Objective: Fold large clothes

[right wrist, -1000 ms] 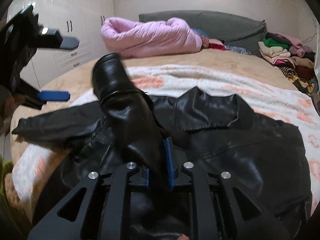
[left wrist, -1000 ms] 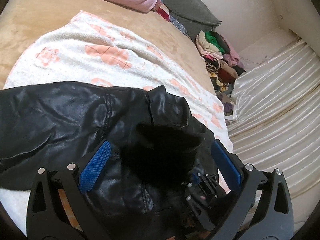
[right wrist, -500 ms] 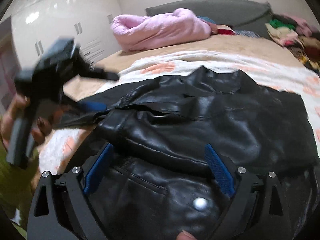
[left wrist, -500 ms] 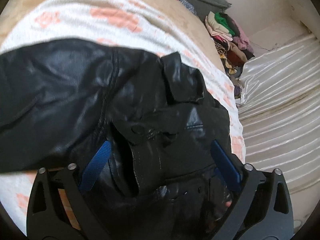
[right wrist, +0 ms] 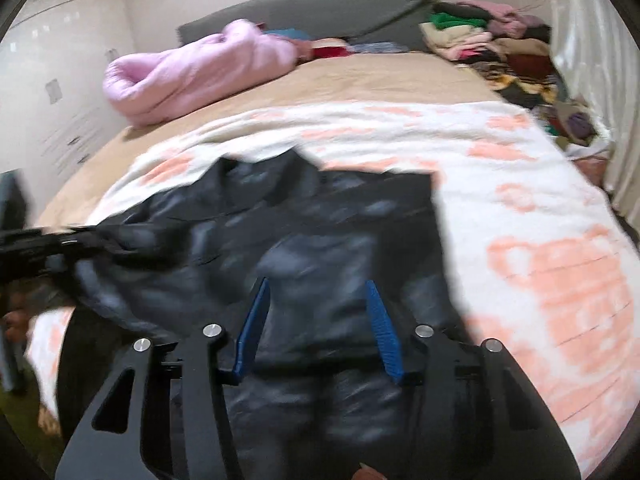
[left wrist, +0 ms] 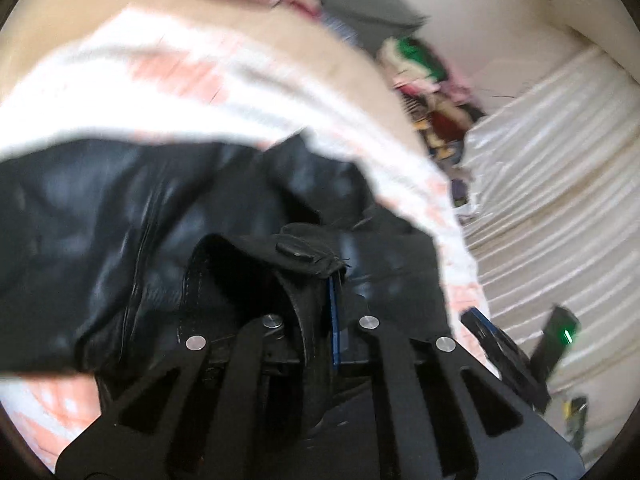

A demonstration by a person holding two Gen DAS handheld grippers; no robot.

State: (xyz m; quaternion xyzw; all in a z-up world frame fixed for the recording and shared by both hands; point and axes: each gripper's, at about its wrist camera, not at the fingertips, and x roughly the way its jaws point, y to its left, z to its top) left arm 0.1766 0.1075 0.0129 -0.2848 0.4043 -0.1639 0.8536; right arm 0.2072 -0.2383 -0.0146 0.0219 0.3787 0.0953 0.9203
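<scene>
**Black leather jacket on bed, one edge gripped**

Item: black leather jacket (right wrist: 320, 248), spread on a white blanket with peach motifs (right wrist: 540, 240) covering the bed (right wrist: 360, 80). Left hand-held gripper (left wrist: 320, 280): clenched on a buttoned tab of the jacket, blue pad pressed against the fold. Right hand-held gripper (right wrist: 316, 320): released, blue pads apart above the jacket body. Also present: pink quilt (right wrist: 192, 68) near the headboard; stacked clothes (right wrist: 480, 36) in the far right corner.
</scene>
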